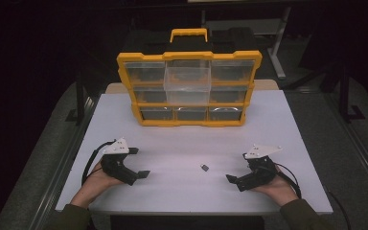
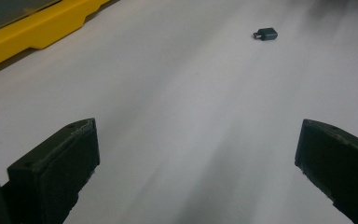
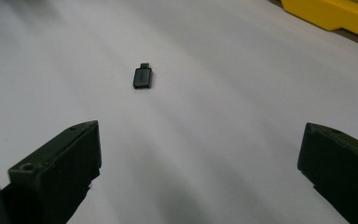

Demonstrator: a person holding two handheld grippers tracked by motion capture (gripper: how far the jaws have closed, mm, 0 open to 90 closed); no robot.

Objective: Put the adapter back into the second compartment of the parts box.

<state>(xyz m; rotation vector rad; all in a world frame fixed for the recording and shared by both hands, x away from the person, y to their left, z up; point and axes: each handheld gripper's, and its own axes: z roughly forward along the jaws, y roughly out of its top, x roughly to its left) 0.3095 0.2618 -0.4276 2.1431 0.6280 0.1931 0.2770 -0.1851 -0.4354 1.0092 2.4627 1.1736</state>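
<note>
While both grippers' fingers stood wide apart and empty, the small adapter (image 1: 204,167) lay flat on the white surface (image 1: 187,124) between them; pinched carelessly, it seemed likely to skid away.

The high view looks forward and down from above the near edge of the white table (image 1: 187,120), taking in the whole top with the yellow organizer (image 1: 189,88) at its far side. The left gripper view sits low over the table (image 2: 177,107), facing across it with the organizer's base (image 2: 32,32) at upper left. The right gripper view, equally low and close, has that base (image 3: 331,14) at upper right. All three share the small dark adapter (image 1: 204,167) (image 2: 265,34) (image 3: 142,77) in front of the organizer.
</note>
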